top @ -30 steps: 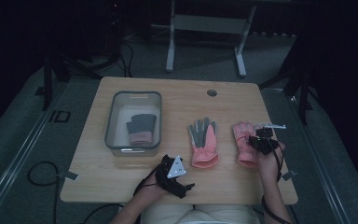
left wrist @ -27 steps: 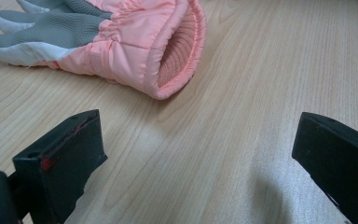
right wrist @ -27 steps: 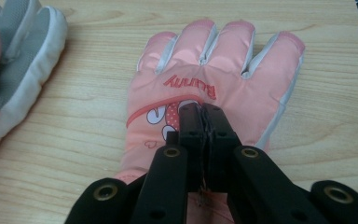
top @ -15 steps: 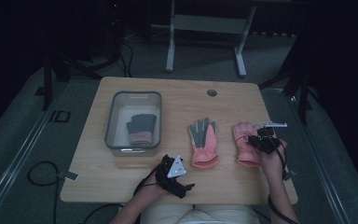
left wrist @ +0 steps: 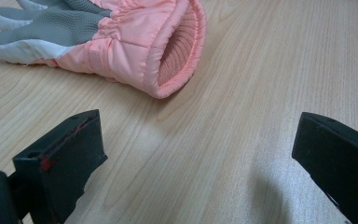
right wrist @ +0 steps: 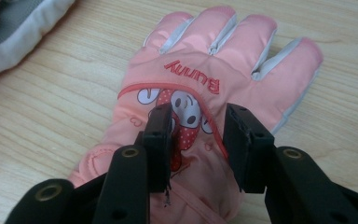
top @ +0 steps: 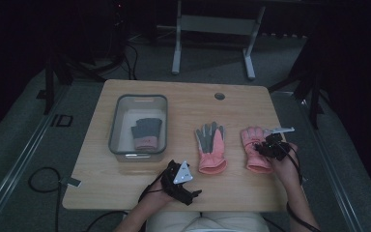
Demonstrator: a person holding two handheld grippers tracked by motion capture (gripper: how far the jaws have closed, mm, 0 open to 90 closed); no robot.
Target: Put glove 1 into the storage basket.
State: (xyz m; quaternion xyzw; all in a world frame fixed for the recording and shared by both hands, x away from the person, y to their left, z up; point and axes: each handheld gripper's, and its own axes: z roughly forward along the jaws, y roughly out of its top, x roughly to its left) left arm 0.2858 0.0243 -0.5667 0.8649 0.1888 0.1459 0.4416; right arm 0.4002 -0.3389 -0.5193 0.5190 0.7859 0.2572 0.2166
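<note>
Glove (right wrist: 200, 98), pink and lying back-up with "Bunny" stitched in red above a cartoon patch, sat flat on the table (top: 140, 188) directly under the right gripper (right wrist: 198, 140). That gripper's jaws had just been opening and stood a little apart above the patch, one on either side of it, pressing on nothing; whether their tips brushed the fabric was hard to judge from the close view. From above, the right gripper (top: 270, 147) hung over the glove's (top: 256, 145) back, with the cuff on the near side toward the person and the fingers pointing away. A second glove (top: 210, 147), palm-up with a grey grip face, lay to the left of that gripper, near but apart from the first. The left gripper (left wrist: 196, 154) rested low at the table's near edge with jaws wide apart and bare wood between them; the second glove's (left wrist: 121, 42) open cuff lay ahead of it and to its left. A clear bin (top: 118, 140) farther to the left held a third glove (top: 146, 133).
</note>
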